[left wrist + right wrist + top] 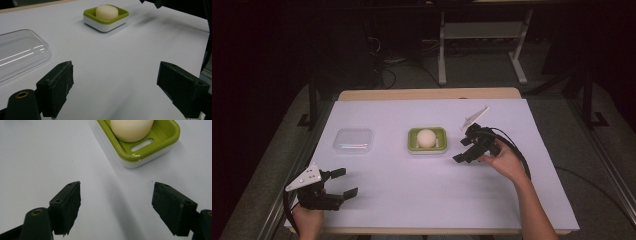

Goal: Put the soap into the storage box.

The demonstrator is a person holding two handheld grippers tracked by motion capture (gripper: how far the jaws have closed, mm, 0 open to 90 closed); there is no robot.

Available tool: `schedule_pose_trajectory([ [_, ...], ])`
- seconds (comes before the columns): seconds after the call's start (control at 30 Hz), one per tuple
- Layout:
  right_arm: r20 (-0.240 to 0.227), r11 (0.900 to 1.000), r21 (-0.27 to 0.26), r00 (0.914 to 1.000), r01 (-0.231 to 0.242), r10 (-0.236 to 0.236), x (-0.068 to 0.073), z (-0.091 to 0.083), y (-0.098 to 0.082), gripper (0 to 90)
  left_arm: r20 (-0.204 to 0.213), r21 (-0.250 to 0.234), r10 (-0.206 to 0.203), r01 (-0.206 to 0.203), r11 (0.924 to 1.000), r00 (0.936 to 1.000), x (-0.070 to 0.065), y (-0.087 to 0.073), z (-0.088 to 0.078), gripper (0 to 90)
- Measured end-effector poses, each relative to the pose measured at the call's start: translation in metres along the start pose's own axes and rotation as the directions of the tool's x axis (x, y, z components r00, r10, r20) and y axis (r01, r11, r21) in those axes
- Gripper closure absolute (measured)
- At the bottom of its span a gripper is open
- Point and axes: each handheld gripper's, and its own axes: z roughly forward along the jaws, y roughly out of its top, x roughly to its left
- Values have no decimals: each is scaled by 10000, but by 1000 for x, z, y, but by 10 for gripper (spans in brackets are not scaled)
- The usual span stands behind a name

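The left gripper [343,182], held in the left hand [308,219] at the near left, has its fingers [56,86] wide apart. The right gripper [464,149], in the right hand [504,161], is likewise spread.

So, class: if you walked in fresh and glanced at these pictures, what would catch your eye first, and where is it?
The green soap dish at the middle of the white table, with a pale round soap sitting in it, draws the eye first. To its left lies a clear plastic lid, apart from the dish. The right gripper hangs open just right of the dish, while the left gripper waits open at the near left corner.
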Motion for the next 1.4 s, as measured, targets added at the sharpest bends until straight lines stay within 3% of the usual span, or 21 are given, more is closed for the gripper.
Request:
schedule_pose_trajectory([
  [0.17, 11, 9998, -151, 9999, -101, 101, 5, -4, -12, 229, 27, 56, 140, -140, 9999, 9999, 0, 0, 0, 131],
  [0.23, -107, 9992, -207, 9993, -351, 349, 8, -6, -15, 228, 40, 68, 103, -103, 9999, 9999, 0, 0, 0, 131],
  [0.8, -79, 9974, -346, 9980, -626, 624, 22, -15, -45, 223, 171, 50, 220, -221, 9997, 9996, -2, 0, 1, 131],
  [1.03, 1, 9973, -364, 9979, -643, 644, 33, -17, -71, 228, 176, 52, 198, -199, 9998, 9996, -3, -1, 2, 131],
  [1.4, 210, 9909, -876, 9943, -1023, 1045, 54, -25, -112, 203, 148, 134, 204, -206, 9997, 9997, -3, -1, 3, 131],
])
